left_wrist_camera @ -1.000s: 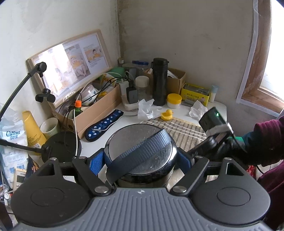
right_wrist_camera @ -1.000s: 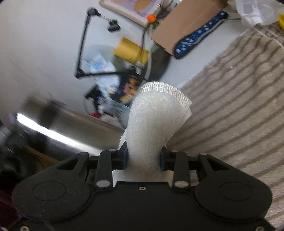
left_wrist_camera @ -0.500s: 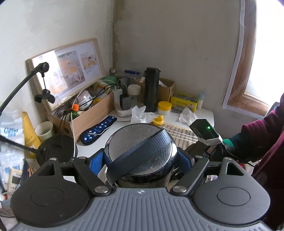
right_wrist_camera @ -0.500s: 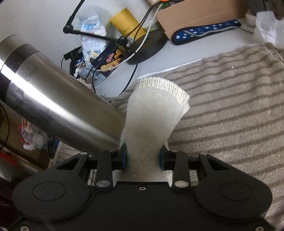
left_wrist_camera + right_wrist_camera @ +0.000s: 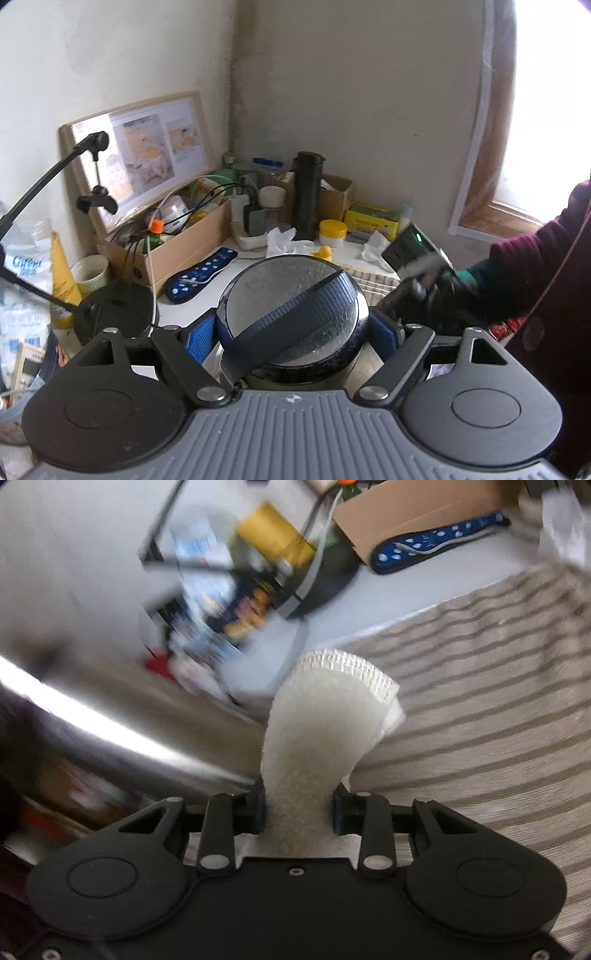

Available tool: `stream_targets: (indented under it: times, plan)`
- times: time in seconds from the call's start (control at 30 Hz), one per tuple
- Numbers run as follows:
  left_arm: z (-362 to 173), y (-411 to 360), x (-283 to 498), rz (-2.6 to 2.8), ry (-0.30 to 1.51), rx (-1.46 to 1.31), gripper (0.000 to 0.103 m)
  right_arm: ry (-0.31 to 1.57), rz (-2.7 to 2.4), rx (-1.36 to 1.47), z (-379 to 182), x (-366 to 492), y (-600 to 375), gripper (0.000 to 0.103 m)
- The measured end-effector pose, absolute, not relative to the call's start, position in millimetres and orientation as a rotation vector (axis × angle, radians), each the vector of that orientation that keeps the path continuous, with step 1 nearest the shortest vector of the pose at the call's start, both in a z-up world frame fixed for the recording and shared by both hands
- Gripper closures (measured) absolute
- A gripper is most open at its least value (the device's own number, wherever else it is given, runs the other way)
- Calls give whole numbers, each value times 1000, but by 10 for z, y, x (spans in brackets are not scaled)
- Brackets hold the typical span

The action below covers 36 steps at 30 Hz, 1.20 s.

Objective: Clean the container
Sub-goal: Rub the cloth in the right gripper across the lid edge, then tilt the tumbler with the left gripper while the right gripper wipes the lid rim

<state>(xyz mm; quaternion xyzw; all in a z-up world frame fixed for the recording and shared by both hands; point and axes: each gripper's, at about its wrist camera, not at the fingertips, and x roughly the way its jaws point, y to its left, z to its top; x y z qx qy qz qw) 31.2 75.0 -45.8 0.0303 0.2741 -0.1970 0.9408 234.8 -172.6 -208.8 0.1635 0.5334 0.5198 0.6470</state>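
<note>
My left gripper is shut on a steel container with a dark lid and a blue strap across it, held above the table. Its shiny side shows blurred at the left of the right wrist view. My right gripper is shut on a folded white cloth, which sticks forward beside the container's wall over a striped towel. In the left wrist view the right gripper's body sits to the right of the container.
The table holds a cardboard box of cables, a blue power strip, a black flask, a yellow-lidded jar, a yellow duck, tissues and a lamp base. A window is at right.
The left gripper has lifted the container, so the table looks farther off. The right gripper is moving with the cloth along the container's side; its view is blurred now.
</note>
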Motion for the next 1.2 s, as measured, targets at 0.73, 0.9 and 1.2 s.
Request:
stream_targets:
  times: [0.73, 0.9, 1.2]
  plan:
    - [-473, 632, 461, -553, 560, 207, 20, 1105, 1522, 937, -1321, 2433, -1714, 71]
    - [-455, 549, 549, -616, 571, 280, 20, 1087, 1546, 882, -1237, 2473, -1727, 71]
    - [-454, 329, 659, -652, 565, 340, 20, 1248, 1323, 805, -1962, 2585, -1955, 69]
